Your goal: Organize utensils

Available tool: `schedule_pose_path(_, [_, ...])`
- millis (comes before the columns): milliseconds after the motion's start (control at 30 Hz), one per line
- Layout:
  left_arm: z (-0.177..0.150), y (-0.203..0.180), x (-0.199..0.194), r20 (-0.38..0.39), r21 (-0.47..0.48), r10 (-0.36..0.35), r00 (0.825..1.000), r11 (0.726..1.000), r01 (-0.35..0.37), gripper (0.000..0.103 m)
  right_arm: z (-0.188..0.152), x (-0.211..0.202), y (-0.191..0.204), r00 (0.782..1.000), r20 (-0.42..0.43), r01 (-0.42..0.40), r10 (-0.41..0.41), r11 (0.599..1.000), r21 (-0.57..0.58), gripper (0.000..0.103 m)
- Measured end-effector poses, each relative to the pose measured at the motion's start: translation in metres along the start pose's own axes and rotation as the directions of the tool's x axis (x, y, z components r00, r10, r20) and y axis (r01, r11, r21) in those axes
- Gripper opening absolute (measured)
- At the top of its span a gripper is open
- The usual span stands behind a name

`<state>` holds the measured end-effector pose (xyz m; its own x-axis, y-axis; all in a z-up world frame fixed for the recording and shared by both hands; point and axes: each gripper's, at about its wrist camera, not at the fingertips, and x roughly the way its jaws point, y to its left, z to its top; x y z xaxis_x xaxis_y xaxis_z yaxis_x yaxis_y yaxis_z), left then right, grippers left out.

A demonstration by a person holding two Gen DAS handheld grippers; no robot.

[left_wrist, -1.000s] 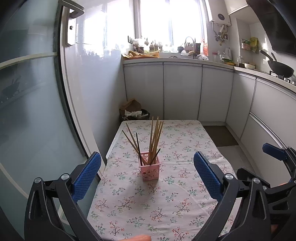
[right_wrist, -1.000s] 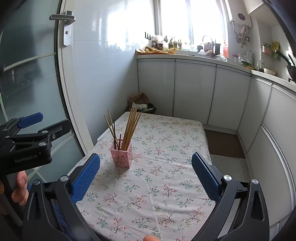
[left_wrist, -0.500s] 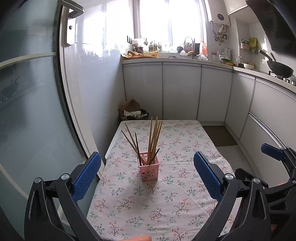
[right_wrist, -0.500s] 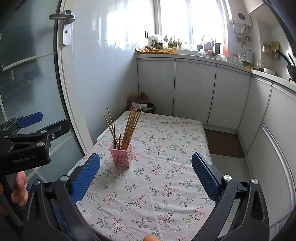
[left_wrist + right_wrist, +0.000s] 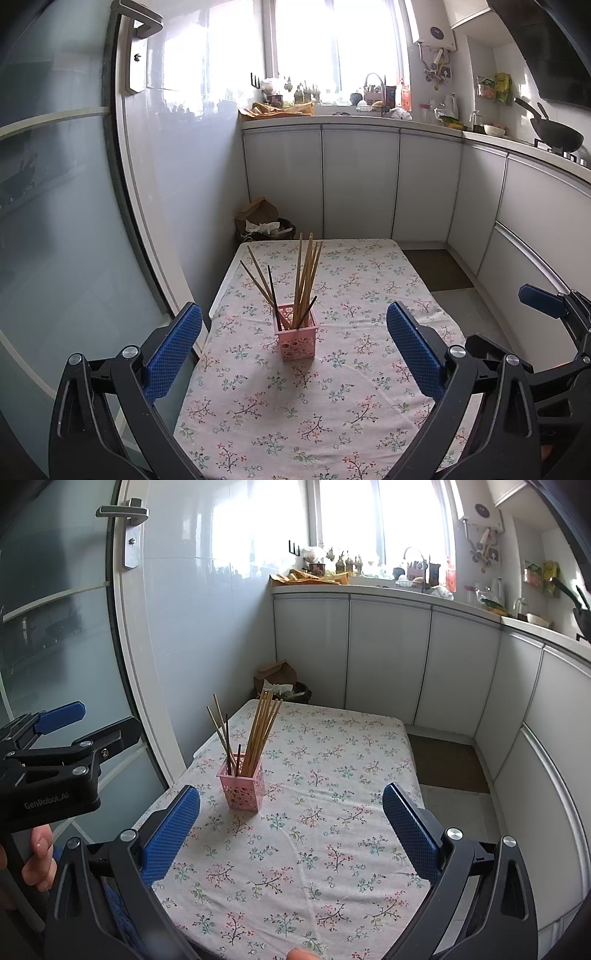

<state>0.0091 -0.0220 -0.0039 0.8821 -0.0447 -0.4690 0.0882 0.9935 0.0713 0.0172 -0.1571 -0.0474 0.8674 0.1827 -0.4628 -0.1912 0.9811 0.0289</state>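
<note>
I face a small kitchen. A table [image 5: 369, 369] with a floral cloth stands against a glossy white tiled wall [image 5: 192, 155]. Left of it is a frosted glass door [image 5: 55, 221] with a metal handle [image 5: 127, 524]. White cabinets [image 5: 358, 184] run along the far wall and the right side, under a cluttered counter [image 5: 351, 117]. A bright window [image 5: 332, 44] above the counter supplies daylight. A wok [image 5: 557, 131] sits on the stove at right. A bin [image 5: 273, 227] with paper stands in the corner. A dark mat [image 5: 447, 762] lies on the floor.
</note>
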Motion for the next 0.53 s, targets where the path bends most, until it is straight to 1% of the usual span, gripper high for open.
schedule_pose_path(533, [0.0,-0.0018,0.0015,-0.018,-0.006,-0.008,1.0,1.0,0.008,0.096,-0.0008,0.0014,0.0005,1.0,-0.005,0.003,-0.003,1.0,0.001,0.096])
